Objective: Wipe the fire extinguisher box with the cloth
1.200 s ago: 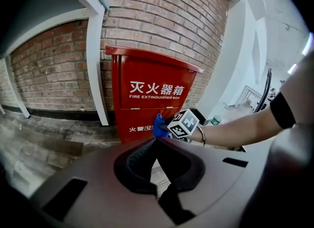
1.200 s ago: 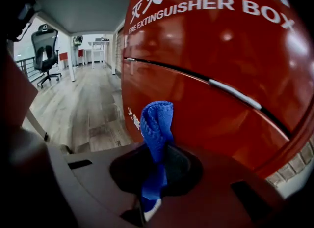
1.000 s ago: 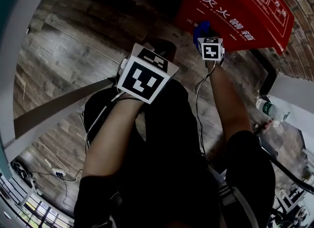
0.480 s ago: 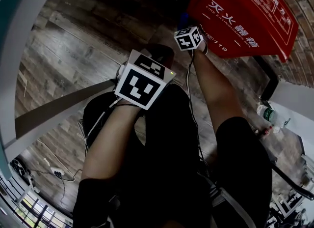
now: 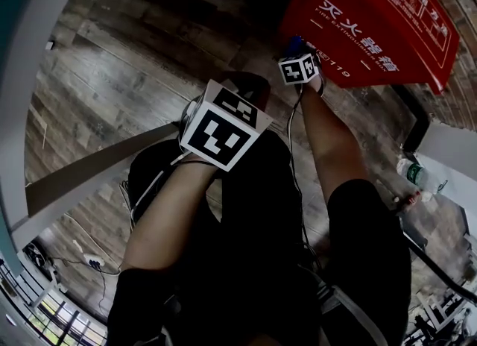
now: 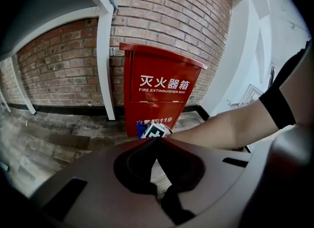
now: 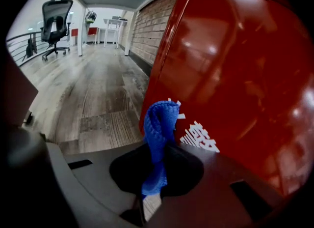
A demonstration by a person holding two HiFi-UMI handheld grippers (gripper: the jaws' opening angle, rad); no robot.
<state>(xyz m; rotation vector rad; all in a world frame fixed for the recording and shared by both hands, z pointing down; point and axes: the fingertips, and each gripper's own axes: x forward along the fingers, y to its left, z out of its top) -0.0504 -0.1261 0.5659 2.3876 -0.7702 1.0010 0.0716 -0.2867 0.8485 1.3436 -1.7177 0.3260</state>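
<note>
The red fire extinguisher box [image 5: 373,20] stands against a brick wall, with white lettering on its front. My right gripper [image 5: 298,52] is at the box's lower front, near its left edge, shut on a blue cloth [image 5: 295,42]. In the right gripper view the folded cloth [image 7: 159,128] sticks up from the jaws beside the red box [image 7: 235,74]; whether it touches the panel I cannot tell. My left gripper [image 6: 157,142] hangs back, pads together with nothing in them, facing the box [image 6: 162,94]. It sees the cloth [image 6: 141,128] by the right gripper's marker cube.
A white post [image 6: 105,65] rises just left of the box against the brick wall [image 6: 167,15]. A water bottle [image 5: 417,173] lies on the wooden floor at right. Cables and a plug strip [image 5: 82,262] lie at lower left. An office chair [image 7: 56,18] stands far off.
My right gripper swept the cloth left along the box's lower front, then came back slightly right and down. The left gripper stayed almost where it was.
</note>
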